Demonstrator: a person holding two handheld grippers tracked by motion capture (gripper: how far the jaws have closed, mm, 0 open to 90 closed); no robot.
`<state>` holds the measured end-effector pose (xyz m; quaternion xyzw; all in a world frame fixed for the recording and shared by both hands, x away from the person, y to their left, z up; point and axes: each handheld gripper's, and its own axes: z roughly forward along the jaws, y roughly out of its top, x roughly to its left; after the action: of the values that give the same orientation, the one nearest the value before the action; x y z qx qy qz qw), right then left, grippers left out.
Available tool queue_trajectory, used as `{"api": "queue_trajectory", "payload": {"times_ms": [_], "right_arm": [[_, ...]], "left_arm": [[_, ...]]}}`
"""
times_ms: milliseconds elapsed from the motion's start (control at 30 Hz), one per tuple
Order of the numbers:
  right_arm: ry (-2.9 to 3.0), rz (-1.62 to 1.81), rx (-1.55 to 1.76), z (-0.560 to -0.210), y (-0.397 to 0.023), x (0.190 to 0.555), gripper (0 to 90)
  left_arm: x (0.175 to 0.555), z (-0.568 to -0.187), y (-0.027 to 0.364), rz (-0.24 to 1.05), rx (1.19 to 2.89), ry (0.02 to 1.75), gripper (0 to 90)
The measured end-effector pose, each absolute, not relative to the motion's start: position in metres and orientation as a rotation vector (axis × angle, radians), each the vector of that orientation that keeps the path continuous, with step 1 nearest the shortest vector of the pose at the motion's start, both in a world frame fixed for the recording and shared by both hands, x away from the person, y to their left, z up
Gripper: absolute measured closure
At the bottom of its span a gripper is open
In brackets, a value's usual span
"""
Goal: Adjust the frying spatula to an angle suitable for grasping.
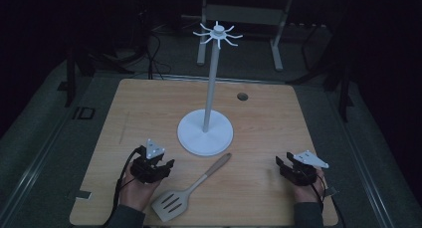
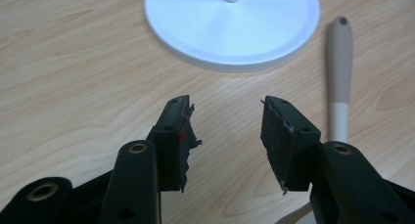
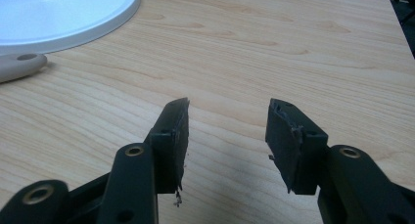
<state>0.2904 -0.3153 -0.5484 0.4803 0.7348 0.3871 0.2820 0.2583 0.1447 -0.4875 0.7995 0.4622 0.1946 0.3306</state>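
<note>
Left gripper [image 2: 227, 123] jaws spread, empty, just left of spatula [image 1: 191, 188] lying on bench [image 1: 268, 128]. Right gripper [image 3: 227, 121] jaws spread, empty, over bare wood.

Both hands low at the near edge, well apart. Left gripper [image 1: 160, 164] jaws apart w/ nothing between, right gripper [image 1: 283, 164] jaws apart too, also empty.
</note>
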Motion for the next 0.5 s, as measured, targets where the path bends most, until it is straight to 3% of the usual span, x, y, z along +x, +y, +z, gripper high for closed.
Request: {"api": "queue_trajectory", "payload": {"times_ms": [500], "right_arm": [[1.941, 1.024, 1.303, -0.549, -0.320, 0.291, 48.1]], "left_arm": [[0.276, -0.476, 0.117, 0.435, 2.185, 1.140, 61.3]]}}
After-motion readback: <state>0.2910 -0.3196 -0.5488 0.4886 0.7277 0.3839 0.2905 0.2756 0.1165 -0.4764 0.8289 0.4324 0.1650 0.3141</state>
